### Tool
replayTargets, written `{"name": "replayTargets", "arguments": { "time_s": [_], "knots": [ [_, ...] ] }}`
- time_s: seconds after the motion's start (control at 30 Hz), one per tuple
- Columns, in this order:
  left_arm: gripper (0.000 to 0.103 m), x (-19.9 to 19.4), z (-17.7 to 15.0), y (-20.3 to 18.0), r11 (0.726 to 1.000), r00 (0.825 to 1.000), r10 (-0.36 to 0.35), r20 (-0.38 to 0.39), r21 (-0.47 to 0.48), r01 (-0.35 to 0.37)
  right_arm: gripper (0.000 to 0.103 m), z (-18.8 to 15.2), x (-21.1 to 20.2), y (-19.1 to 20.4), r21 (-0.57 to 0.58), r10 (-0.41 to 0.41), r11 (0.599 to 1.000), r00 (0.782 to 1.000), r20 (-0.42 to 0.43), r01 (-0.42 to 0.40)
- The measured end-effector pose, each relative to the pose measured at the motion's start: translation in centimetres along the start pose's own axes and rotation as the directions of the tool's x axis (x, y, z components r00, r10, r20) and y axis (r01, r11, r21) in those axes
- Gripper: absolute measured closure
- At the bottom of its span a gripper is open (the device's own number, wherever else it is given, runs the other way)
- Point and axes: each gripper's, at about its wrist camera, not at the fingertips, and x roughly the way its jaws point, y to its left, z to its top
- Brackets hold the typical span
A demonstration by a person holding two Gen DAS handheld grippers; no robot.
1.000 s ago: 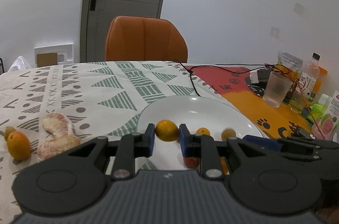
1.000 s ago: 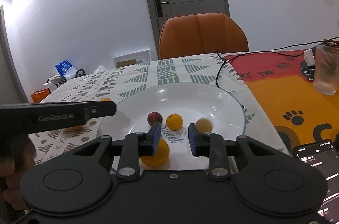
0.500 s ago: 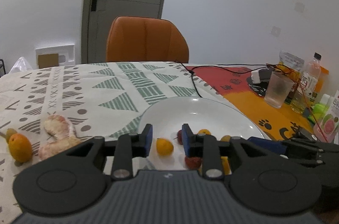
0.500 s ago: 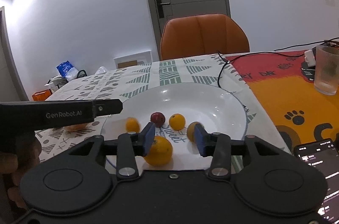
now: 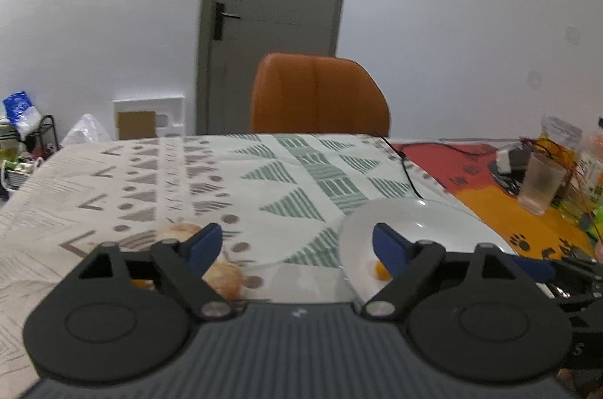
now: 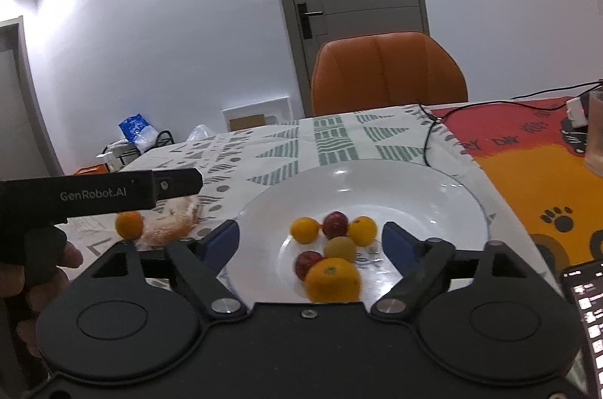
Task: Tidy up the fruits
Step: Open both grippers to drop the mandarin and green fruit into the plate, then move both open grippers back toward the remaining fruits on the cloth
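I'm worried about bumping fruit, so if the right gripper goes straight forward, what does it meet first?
Probably the large orange at the near side of the white plate; it lies nearest, between the open right gripper fingers. Depth and height are uncertain.

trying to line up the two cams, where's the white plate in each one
Left wrist view: the white plate sits lower right, its near part hidden behind the left gripper.
Right wrist view: the white plate fills the lower centre, fruit on it, right gripper open over it.
Shared landmark: the orange chair behind the table.
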Motion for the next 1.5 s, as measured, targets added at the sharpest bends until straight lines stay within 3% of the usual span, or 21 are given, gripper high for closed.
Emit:
{"name": "replayTargets", "arguments": {
  "time_s": [0.1, 0.27, 0.8, 1.5],
  "knots": [
    [0.011, -0.6, 0.2, 0.9, 1.000, 1.000, 0.025, 0.011, -0.006, -0.025, 0.006, 0.2, -0.3, 0.8, -0.009, 0.018, 1.000, 0.999, 0.027, -0.018],
    [0.007, -1.3, 0.3, 2.4, 0.998, 0.998, 0.058, 0.010, -0.025, -0.058, 0.000, 0.4, 0.0, 2.0, -0.025, 0.036, 0.999, 0.999, 0.035, -0.035],
    [0.005, -3.6, 0.5, 7.9, 0.987, 0.990, 0.142, 0.000, -0.074, -0.141, 0.000, 0.4, 2.1, 6.0, -0.053, 0.118, 0.992, 0.993, -0.007, -0.118],
    [0.005, -5.6, -0.9, 12.6, 0.981, 0.986, 0.165, -0.026, -0.101, -0.167, 0.000, 0.4, 5.9, 11.1, -0.118, 0.195, 0.972, 0.977, -0.092, -0.205]
  ]
}}
